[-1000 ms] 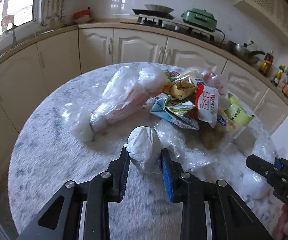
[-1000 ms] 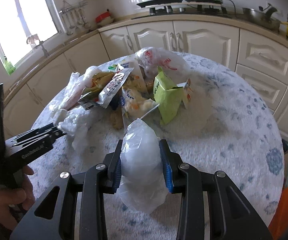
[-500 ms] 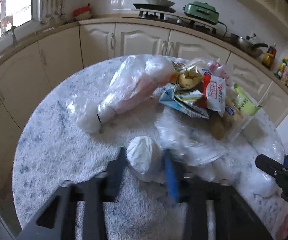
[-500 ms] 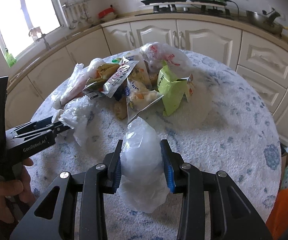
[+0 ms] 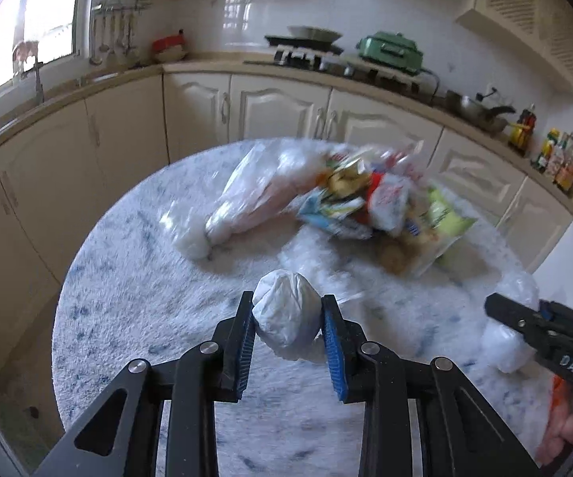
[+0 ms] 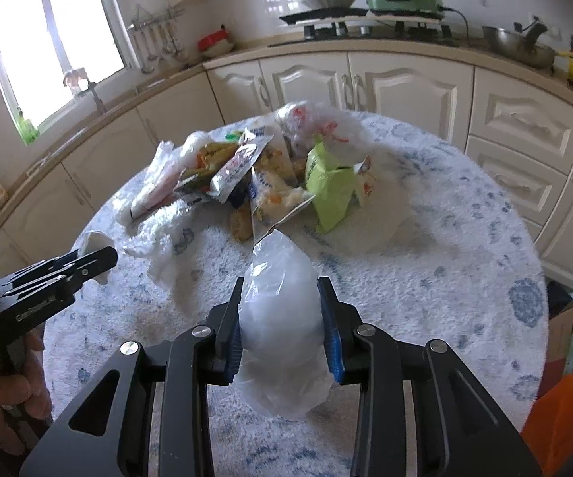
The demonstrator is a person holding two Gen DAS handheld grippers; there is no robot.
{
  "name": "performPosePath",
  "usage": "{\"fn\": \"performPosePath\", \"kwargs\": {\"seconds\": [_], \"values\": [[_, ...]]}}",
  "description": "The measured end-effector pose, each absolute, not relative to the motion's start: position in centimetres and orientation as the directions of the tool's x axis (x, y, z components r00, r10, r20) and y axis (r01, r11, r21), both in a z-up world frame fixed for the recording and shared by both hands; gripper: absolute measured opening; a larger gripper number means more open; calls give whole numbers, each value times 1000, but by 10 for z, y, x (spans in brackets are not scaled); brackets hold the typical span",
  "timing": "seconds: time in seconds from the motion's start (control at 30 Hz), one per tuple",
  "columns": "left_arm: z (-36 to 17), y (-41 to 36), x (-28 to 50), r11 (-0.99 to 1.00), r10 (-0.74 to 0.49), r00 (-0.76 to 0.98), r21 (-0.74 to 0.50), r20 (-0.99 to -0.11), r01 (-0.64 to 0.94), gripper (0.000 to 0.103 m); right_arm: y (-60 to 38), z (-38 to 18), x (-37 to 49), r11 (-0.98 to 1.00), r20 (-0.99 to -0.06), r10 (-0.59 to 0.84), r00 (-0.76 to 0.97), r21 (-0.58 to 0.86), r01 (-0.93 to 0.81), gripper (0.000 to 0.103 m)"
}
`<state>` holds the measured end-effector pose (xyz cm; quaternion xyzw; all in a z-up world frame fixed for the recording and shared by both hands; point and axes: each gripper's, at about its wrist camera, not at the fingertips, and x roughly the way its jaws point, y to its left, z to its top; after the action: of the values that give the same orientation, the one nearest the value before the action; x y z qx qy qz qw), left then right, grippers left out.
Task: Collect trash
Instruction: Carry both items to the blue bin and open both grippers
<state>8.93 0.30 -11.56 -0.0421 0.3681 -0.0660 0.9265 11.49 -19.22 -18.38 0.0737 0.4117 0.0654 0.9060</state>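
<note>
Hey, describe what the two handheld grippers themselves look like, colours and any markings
Both are matte black angular frames with cut-out triangular openings and silver round bolts. The left gripper and right gripper each have two fingers lined with ribbed blue pads. White lettering marks their sides. No cables or sleeves show.

The left gripper (image 5: 288,320) points downward at a slant, its blue-padded fingers (image 5: 331,338) pressed on a white crumpled wad (image 5: 286,314). The right gripper (image 6: 282,326) slants down likewise, its jaws closing on a clear plastic bag (image 6: 280,318) lodged between them. A hand (image 6: 4,393) grips the left tool's handle; another hand (image 5: 568,433) holds the right one.
</note>
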Motion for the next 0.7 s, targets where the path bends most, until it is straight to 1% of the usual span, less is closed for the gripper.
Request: {"fn": "performPosePath", "kwargs": {"seconds": [0.2, 0.43, 0.57, 0.7], "values": [[-78, -31, 80, 973, -231, 755, -150, -613, 176, 28, -215, -156, 102, 977, -690, 175, 702, 211, -36, 33], [-52, -109, 85, 922, -382, 726, -181, -572, 343, 28, -280, -110, 72, 971, -610, 106, 785, 234, 50, 33], [-52, -168, 97, 873, -470, 665, -193, -580, 448, 28, -334, -94, 48, 960, -588, 11, 809, 232, 156, 33], [-64, -234, 112, 809, -545, 567, -209, -618, 549, 28, -397, -98, 19, 926, -606, -102, 789, 232, 298, 33]]}}
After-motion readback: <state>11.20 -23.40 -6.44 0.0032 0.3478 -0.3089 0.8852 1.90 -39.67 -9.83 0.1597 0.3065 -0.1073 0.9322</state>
